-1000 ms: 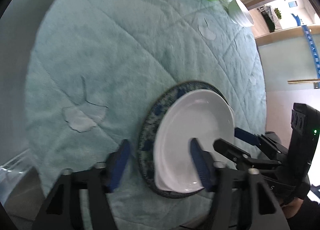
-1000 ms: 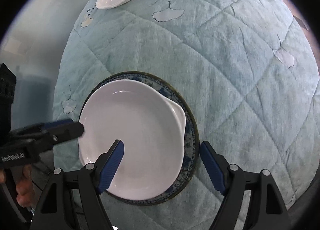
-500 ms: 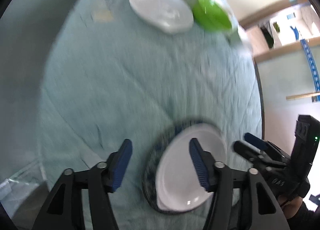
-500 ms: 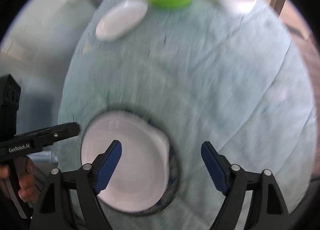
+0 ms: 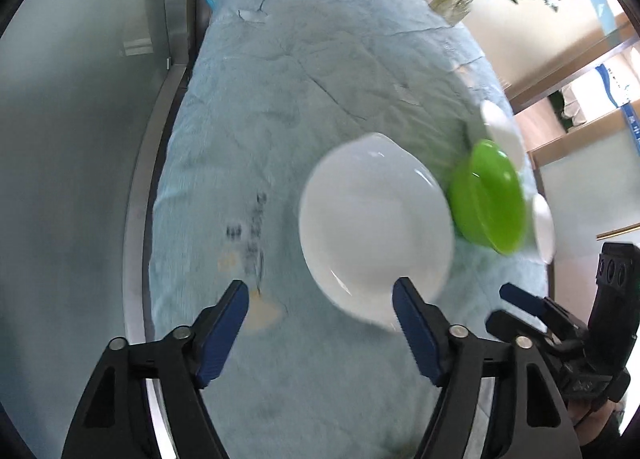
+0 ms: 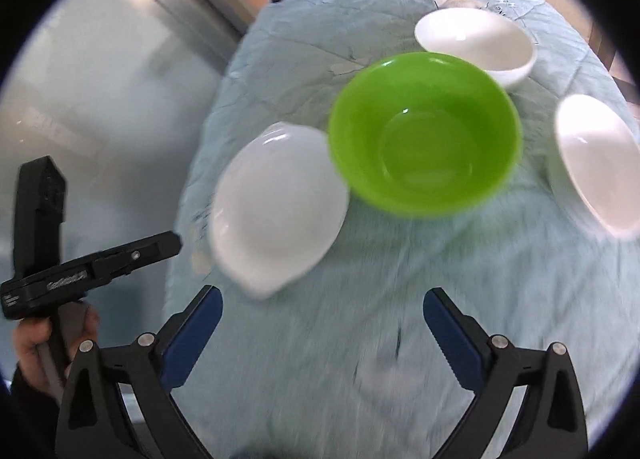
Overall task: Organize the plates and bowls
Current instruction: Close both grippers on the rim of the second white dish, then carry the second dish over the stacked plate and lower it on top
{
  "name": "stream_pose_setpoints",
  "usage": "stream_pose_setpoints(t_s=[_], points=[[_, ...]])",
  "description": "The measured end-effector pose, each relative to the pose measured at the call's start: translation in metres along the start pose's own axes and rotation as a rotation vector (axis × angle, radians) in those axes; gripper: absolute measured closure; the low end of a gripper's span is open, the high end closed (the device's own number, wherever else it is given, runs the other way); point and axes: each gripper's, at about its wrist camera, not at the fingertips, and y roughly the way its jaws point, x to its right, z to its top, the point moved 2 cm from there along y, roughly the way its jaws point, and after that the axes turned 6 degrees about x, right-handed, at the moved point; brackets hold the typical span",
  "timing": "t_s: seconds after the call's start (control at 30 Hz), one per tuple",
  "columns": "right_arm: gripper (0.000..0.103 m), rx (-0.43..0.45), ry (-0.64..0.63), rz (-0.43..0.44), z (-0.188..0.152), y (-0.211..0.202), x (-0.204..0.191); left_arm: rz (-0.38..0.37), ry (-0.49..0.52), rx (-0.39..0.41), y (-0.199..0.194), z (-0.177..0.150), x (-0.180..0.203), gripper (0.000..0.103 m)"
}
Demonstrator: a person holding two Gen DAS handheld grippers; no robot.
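Left wrist view: the left gripper [image 5: 320, 323] stands wide, holding nothing, its right pad just at the near rim of the white dish [image 5: 376, 227], whether touching or hovering the blur will not let me say. The dish lies straight ahead and a little right of the gripper's centre line. It is oval, with a small lug at each end, and its long axis runs from near-left to far-right in the right wrist view (so the near lug is the end that offers itself). The right gripper [image 6: 320, 327] is likewise wide and empty, and hangs nearer to me than the dish, which sits ahead and to its left. My judgement is that the left one is the nearer and better placed for a grasp on the near rim.

Just beyond the dish, its rim at or over the dish's far edge, is the green bowl [image 6: 424, 131]. Past that stand two white bowls, the far bowl [image 6: 476, 39] behind the green one and the right bowl [image 6: 596, 159] well off to the right.

All rest on a pale blue quilt [image 5: 304, 99], soft and stitched in diamonds, which covers the round table. Beyond its far edge there is a glass vase [image 5: 456, 3] of pink flowers, a grey wall at left and wood shelving at right.
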Motion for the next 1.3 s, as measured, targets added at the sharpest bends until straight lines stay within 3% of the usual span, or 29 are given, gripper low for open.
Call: stream_pose_setpoints(t_s=[0.17, 0.23, 0.3, 0.37, 0.53, 0.6, 0.7, 0.77, 0.93, 1.3], points=[[0.004, -0.007, 0.055, -0.041, 0.022, 0.042, 0.005, 0.010, -0.002, -0.038, 0.036, 0.016, -0.011, 0.034], [0.007, -0.013, 0.055, -0.047, 0.025, 0.053, 0.002, 0.001, -0.016, -0.051, 0.050, 0.022, -0.014, 0.049], [0.008, -0.012, 0.043, -0.063, 0.026, 0.059, -0.003, -0.009, -0.006, -0.068, 0.059, 0.023, -0.013, 0.057], [0.009, 0.000, 0.040, -0.081, 0.031, 0.064, -0.006, -0.004, 0.017, -0.056, 0.063, 0.025, -0.009, 0.058], [0.019, 0.031, 0.043, -0.162, 0.038, 0.069, -0.015, 0.023, 0.025, -0.060, 0.068, 0.031, -0.007, 0.087], [0.029, 0.035, 0.032, -0.232, 0.041, 0.072, -0.020, 0.029, 0.030, -0.058, 0.067, 0.031, -0.006, 0.089], [0.051, 0.049, 0.020, -0.315, 0.041, 0.075, -0.027, 0.023, 0.031, -0.067, 0.067, 0.031, -0.005, 0.093], [0.078, 0.059, 0.015, -0.328, 0.040, 0.075, -0.029, 0.025, 0.035, -0.071, 0.066, 0.031, -0.003, 0.094], [0.084, 0.057, 0.019, -0.352, 0.038, 0.073, -0.032, 0.046, 0.069, -0.073, 0.061, 0.020, 0.001, 0.094], [0.095, 0.039, 0.091, -0.231, 0.015, 0.041, -0.025, 0.072, 0.076, -0.044, 0.022, -0.009, 0.008, 0.096]])
